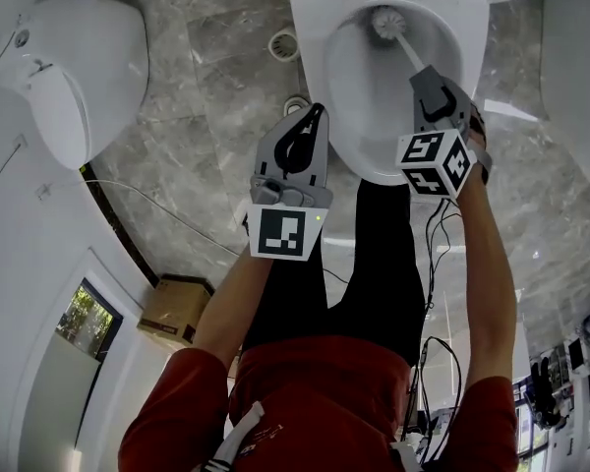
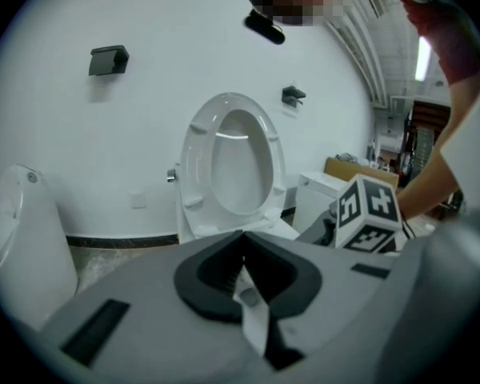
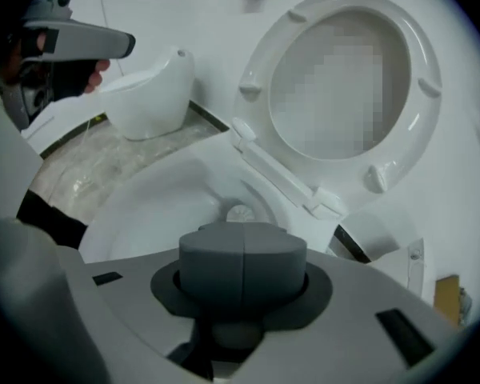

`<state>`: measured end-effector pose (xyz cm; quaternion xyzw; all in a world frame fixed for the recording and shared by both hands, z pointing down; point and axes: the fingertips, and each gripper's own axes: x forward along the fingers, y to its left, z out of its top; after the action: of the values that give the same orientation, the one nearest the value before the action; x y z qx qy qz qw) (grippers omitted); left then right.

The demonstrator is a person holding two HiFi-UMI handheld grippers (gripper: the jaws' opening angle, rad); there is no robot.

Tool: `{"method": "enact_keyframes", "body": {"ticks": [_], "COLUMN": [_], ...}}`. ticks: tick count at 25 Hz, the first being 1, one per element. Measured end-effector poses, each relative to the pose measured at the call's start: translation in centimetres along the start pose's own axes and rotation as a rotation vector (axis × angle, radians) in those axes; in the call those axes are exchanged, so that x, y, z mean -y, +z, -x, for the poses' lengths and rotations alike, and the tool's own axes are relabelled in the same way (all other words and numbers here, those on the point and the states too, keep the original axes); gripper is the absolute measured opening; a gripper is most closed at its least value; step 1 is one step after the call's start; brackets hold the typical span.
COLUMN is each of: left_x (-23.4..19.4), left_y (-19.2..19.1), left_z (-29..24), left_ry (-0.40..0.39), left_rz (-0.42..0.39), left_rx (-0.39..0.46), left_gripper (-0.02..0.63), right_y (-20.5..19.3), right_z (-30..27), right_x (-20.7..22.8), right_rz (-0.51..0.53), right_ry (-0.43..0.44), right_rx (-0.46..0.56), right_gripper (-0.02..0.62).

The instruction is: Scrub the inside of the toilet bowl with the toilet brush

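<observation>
The white toilet bowl lies at the top middle of the head view, its lid and seat raised. The toilet brush has its white head down in the far part of the bowl, and its handle slants back into my right gripper, which is shut on it above the bowl's near right rim. In the right gripper view the closed jaws hide the handle, with only the brush head showing past them. My left gripper hovers left of the bowl, shut and empty, pointing at the raised seat.
A second white fixture stands on the grey marble floor at the left. A round floor drain sits beside the bowl. A cardboard box rests by the wall, and cables hang near my right arm.
</observation>
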<state>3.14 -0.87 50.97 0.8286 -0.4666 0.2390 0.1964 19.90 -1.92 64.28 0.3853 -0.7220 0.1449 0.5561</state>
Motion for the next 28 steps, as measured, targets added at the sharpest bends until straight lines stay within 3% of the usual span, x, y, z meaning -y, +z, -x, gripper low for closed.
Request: {"method": "enact_keyframes", "body": {"ticks": [4, 6, 8, 11, 14, 17, 20, 22, 25, 28], "left_x": [0.5, 0.7, 0.7, 0.5, 0.0, -0.6, -0.3, 0.0, 0.3, 0.8], "left_y": [0.1, 0.0, -0.2, -0.4, -0.5, -0.6, 0.1, 0.5, 0.9, 1.3], "left_z": [-0.1, -0.1, 0.0, 0.3, 0.7, 0.9, 1.0, 1.0, 1.3, 1.7], "left_ry": [0.0, 0.0, 0.0, 0.005, 0.02, 0.046, 0.057, 0.064, 0.087, 0.109], "left_rz": [0.032, 0.038, 0.039, 0.039, 0.038, 0.034, 0.023, 0.022, 0.033, 0.036], "left_rx": [0.003, 0.005, 0.006, 0.0, -0.006, -0.012, -0.001, 0.003, 0.018, 0.031], "left_gripper": [0.002, 0.002, 0.002, 0.002, 0.002, 0.002, 0.002, 0.002, 0.002, 0.002], "right_y": [-6.3, -8.5, -10.2, -9.7, -5.2, 0.4, 2.9, 2.1, -2.3, -7.5], "right_z": [2.8, 4.8, 6.7, 8.8, 8.4, 4.9, 0.9, -0.7, -0.5, 1.9], "right_x": [1.5, -0.2, -3.7, -10.1, -13.0, -10.9, -5.2, -1.2, 1.8, 0.1], "right_rz": [-0.034, -0.037, -0.08, -0.178, -0.243, -0.274, -0.207, -0.181, -0.149, -0.207], "right_ry": [0.018, 0.036, 0.108, 0.246, 0.283, 0.234, 0.122, 0.066, 0.02, 0.088], "right_rx": [-0.104, -0.144, -0.189, -0.198, -0.11, 0.009, 0.069, 0.043, -0.029, -0.11], "right_gripper": [0.146, 0.146, 0.147, 0.147, 0.149, 0.147, 0.147, 0.146, 0.146, 0.146]}}
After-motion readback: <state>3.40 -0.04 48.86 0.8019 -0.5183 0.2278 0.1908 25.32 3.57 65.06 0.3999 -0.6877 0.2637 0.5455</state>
